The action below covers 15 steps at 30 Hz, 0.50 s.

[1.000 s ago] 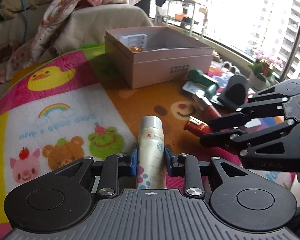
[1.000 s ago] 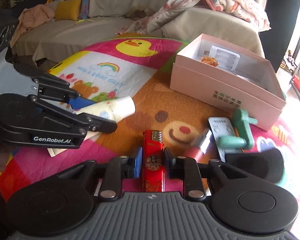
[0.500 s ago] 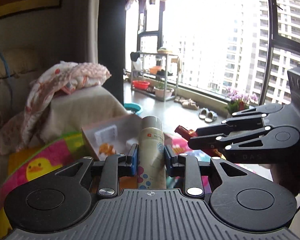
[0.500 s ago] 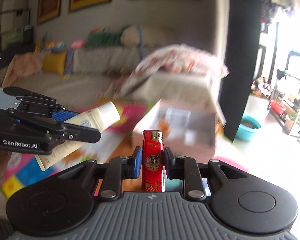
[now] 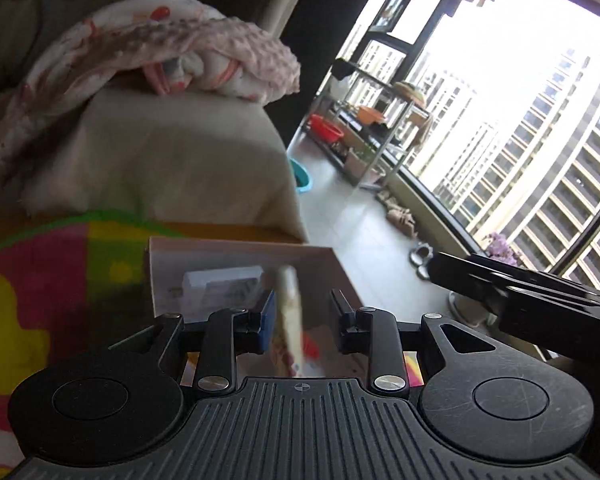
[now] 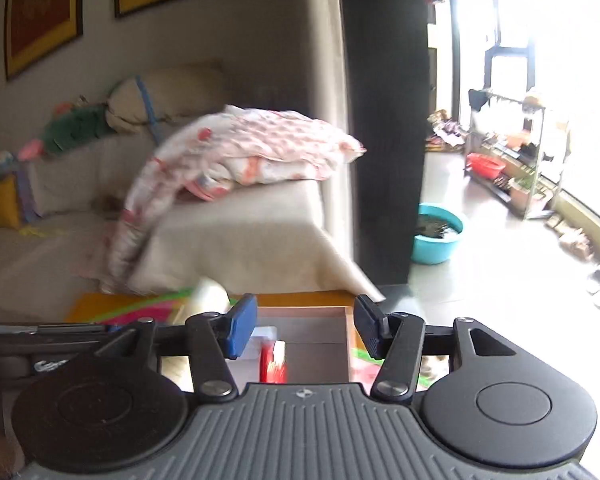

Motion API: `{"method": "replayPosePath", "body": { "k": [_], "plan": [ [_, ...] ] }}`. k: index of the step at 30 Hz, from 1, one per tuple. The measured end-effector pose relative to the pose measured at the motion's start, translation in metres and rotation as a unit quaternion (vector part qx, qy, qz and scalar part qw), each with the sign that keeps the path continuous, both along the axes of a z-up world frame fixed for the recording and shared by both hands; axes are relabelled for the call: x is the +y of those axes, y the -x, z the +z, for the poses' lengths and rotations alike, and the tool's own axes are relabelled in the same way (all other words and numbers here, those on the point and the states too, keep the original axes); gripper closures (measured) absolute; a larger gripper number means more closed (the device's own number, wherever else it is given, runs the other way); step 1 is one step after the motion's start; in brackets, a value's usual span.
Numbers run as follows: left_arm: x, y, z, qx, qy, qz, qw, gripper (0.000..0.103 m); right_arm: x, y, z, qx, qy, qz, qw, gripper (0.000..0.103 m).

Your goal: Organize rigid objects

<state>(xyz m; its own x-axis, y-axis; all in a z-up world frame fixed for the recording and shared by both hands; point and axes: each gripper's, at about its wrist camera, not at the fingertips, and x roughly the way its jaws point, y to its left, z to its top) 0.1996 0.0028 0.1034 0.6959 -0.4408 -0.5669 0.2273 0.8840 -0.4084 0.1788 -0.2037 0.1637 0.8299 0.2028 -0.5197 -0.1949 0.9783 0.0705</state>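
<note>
My left gripper [image 5: 303,312] is open above the pink box [image 5: 236,252]. The cream tube [image 5: 290,316] is blurred between the jaws, tilted and free of the pads, over the box. My right gripper [image 6: 305,326] is open too, also above the pink box [image 6: 312,322]. The red lighter [image 6: 273,366] is blurred below the jaws, inside the box outline. The cream tube's cap [image 6: 210,294] shows at the left of the right wrist view, with the left gripper's arm beside it. A white card [image 5: 220,288] lies inside the box.
The box sits on a colourful play mat [image 5: 40,280] with a yellow duck. Behind it is a beige sofa [image 5: 160,160] with a pink blanket [image 5: 160,48]. A blue basin [image 6: 436,236] and a metal shelf [image 6: 512,152] stand by the window.
Both grippers moved over the pink box and opened. The cream tube left the left jaws and the red lighter left the right jaws; both are blurred, dropping towards the box.
</note>
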Motion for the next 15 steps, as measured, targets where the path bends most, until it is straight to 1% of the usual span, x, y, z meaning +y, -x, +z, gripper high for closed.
{"method": "replayPosePath", "body": {
  "k": [1,2,4,6,8,10,12,13,15],
  "plan": [
    [0.0,0.0,-0.006,-0.009,-0.007,0.0,0.9999,0.072,-0.006,0.004,-0.007,0.004,0.002,0.001,1.0,0.048],
    [0.003,0.002,-0.01,-0.02,-0.006,0.0,0.9998,0.072,-0.015,0.011,-0.014,0.01,-0.004,0.005,1.0,0.046],
    [0.01,0.013,-0.014,-0.041,0.005,0.003,0.9991,0.072,-0.034,0.03,-0.03,0.02,-0.02,0.012,1.0,0.036],
    [0.017,0.038,-0.014,-0.066,0.007,0.005,0.9978,0.072,-0.051,0.061,-0.049,0.022,-0.022,0.016,0.999,0.029],
    [0.018,0.066,-0.018,-0.081,-0.001,-0.001,0.9967,0.072,-0.062,0.089,-0.07,0.02,-0.001,0.015,1.0,0.027],
    [0.017,0.104,-0.024,-0.08,-0.005,-0.009,0.9967,0.072,-0.065,0.113,-0.092,0.017,0.032,0.011,0.999,0.026],
    [0.014,0.13,-0.037,-0.063,-0.002,-0.021,0.9978,0.072,-0.066,0.133,-0.111,0.016,0.061,0.002,0.998,0.026],
    [0.011,0.143,-0.046,-0.054,0.002,-0.03,0.9981,0.072,-0.065,0.14,-0.119,0.016,0.067,0.001,0.998,0.026],
    [0.006,0.162,-0.057,-0.043,0.01,-0.042,0.9982,0.072,-0.062,0.154,-0.13,0.02,0.06,-0.006,0.998,0.026]
  ]
}}
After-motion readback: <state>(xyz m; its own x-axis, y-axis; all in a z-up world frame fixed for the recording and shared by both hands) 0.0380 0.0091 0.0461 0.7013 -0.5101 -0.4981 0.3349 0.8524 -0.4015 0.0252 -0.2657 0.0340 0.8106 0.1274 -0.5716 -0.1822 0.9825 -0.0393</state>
